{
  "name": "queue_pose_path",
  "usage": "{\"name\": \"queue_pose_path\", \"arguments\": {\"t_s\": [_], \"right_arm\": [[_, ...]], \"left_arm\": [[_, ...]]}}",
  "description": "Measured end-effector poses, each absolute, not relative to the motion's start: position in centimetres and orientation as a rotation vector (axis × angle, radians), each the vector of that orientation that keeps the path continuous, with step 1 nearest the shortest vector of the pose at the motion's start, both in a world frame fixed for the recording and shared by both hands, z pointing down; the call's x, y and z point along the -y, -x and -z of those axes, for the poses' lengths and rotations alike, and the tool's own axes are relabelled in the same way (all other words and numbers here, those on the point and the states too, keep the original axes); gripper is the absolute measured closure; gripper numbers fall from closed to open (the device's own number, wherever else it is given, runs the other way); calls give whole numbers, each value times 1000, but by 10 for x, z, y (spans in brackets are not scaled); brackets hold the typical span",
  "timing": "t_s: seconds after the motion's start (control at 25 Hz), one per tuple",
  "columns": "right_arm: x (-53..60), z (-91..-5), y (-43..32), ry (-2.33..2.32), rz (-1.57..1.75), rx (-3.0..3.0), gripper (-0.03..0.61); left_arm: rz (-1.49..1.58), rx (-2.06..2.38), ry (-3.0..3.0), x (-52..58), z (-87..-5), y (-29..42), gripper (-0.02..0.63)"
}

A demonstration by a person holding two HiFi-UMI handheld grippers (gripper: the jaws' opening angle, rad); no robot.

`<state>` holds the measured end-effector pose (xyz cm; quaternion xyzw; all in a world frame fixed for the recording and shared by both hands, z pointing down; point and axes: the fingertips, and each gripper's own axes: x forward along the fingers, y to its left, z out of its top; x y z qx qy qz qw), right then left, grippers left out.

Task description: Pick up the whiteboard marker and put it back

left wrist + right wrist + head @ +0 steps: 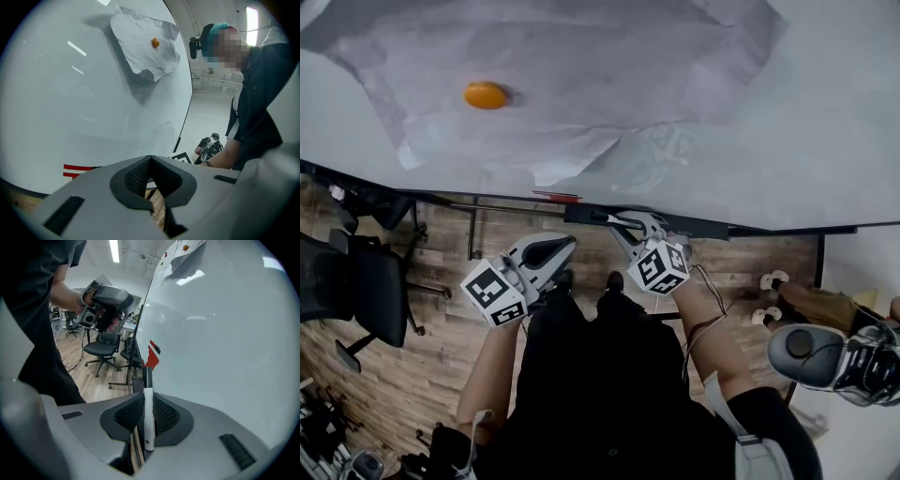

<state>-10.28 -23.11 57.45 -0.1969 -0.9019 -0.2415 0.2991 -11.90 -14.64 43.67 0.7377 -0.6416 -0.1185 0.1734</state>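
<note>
A whiteboard marker (148,420), white with a black cap, stands upright between the pads of my right gripper (147,401), which is shut on it. The cap points toward the whiteboard (220,348). In the head view the right gripper (625,226) is at the black ledge (750,228) under the whiteboard (806,122), and the marker's dark tip (602,217) lies along that ledge. My left gripper (546,251) hangs just below the board's edge, left of the right one. In its own view the left gripper (151,177) is shut with nothing between its pads.
A crumpled paper sheet (572,66) is held on the board by an orange magnet (486,95). A red mark (556,197) sits at the board's lower edge. Black office chairs (370,281) stand on the wooden floor at left. A grey device (848,361) lies at the right.
</note>
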Motion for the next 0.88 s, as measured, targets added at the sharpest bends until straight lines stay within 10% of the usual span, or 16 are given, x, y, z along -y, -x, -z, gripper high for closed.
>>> {"name": "queue_pose_path", "arguments": {"t_s": [0.88], "right_arm": [[232, -609, 109, 529, 684, 2288, 508]], "left_arm": [[339, 1766, -2083, 146, -452, 106, 603]]}}
